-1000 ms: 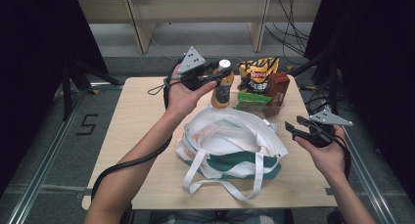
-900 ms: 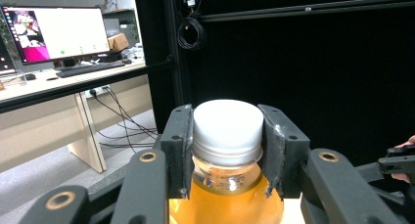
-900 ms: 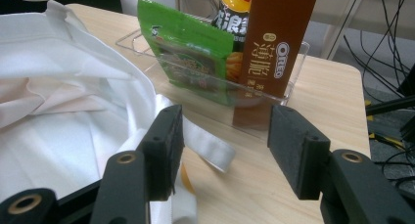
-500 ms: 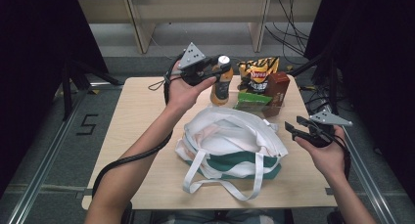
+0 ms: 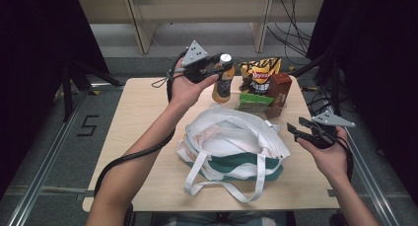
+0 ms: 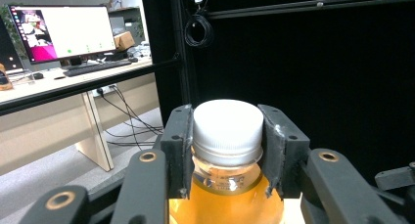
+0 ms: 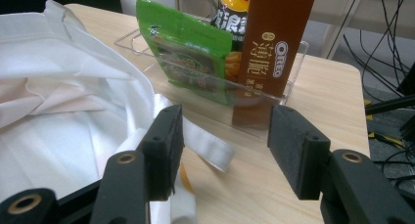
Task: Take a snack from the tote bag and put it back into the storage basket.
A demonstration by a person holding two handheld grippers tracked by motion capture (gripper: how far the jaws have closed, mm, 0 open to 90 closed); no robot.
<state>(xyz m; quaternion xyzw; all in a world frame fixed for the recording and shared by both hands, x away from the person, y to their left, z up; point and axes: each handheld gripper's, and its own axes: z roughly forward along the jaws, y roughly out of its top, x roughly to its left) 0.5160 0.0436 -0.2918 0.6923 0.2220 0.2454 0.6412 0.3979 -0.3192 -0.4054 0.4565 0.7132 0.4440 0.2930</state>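
Both pads of the left gripper point(image 6: 227, 150) clamp the white cap of the bottle point(image 5: 223, 83), so keep it upright and carry it down into the bag point(image 5: 234, 144) below, while the right gripper point(image 5: 301, 130) waits half open, holding nothing.

The left forearm point(image 5: 143, 142) comes in from the bottom of the high view and reaches up to the upper middle. There the left gripper point(image 5: 215, 68) is raised, and its jaws are clamped on both sides of something. The right hand point(image 5: 328, 154), at the right of the frame, holds the right gripper point(image 5: 296, 129) with its jaws apart and with nothing between them.
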